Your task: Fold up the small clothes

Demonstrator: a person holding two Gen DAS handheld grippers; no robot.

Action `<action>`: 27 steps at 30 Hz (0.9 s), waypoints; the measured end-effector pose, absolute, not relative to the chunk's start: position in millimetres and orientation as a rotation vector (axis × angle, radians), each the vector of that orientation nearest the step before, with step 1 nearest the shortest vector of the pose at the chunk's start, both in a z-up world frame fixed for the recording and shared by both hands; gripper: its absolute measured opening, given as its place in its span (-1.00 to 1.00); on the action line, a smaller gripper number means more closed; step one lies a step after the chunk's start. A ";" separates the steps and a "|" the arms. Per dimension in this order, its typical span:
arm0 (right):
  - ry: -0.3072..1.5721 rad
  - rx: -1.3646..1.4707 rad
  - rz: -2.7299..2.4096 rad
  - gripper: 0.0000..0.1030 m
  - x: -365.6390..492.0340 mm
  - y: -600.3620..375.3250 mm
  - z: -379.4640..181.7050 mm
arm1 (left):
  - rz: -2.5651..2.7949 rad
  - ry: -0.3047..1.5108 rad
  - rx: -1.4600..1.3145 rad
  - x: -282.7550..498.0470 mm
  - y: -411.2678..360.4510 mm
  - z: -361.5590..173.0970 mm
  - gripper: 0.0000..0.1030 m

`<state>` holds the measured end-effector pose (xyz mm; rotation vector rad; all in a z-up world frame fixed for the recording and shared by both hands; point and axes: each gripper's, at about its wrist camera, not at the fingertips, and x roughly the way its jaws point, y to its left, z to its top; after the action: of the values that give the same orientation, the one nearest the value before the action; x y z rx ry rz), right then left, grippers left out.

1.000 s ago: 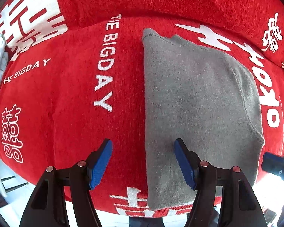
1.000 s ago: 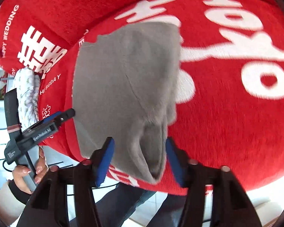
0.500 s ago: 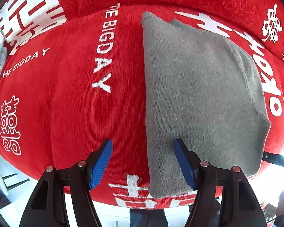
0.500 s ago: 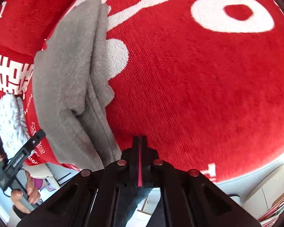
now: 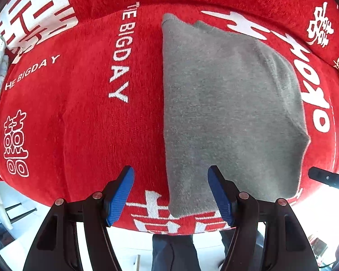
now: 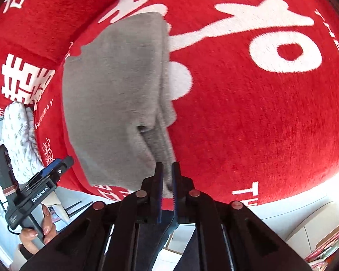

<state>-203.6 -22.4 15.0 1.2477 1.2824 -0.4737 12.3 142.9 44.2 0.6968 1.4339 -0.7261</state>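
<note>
While the right gripper [image 6: 167, 176] had just pinched the grey garment's [image 6: 115, 94] lower corner narrowly, the left gripper [image 5: 170, 194] stood wide, empty. Thin bite; a pull could slip it.

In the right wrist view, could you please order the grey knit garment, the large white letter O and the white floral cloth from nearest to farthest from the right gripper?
From the right gripper:
1. Grey knit garment: its near corner sits between the jaws.
2. White floral cloth: far left, at the red cover's edge.
3. Large white letter O: upper right on the cover.

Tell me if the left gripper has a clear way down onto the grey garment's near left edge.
Probably yes: the left gripper hangs open over the grey garment edge, nothing between.
</note>
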 end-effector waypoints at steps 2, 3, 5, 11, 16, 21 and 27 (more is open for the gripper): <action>1.291 1.239 -0.470 -0.58 -197.0 -20.2 21.2 | -0.728 1.435 0.700 11.1 142.6 50.6 0.34; 1.297 1.232 -0.467 -0.37 -192.9 -19.1 25.4 | -0.728 1.437 0.700 10.6 142.6 54.0 0.34; 1.311 1.213 -0.465 0.04 -191.6 -17.7 32.2 | -0.729 1.442 0.703 8.6 142.8 60.5 0.34; 1.344 1.151 -0.461 0.32 -180.3 -9.9 56.4 | -0.725 1.474 0.734 -1.8 145.2 77.2 0.46; 1.351 1.120 -0.460 0.32 -172.7 -8.5 73.5 | -0.744 1.450 0.747 -10.1 147.3 95.4 0.78; 1.375 1.091 -0.484 0.59 -167.3 -11.6 75.8 | -0.730 1.467 0.752 -11.8 146.5 100.4 0.78; 1.434 1.043 -0.537 0.59 -158.4 -23.2 46.8 | -0.689 1.464 0.729 -3.3 149.5 110.7 0.78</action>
<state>-158.4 -23.2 46.8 1.0430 1.4336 -0.5366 -3.3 149.5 110.7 0.7292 1.4645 -0.6893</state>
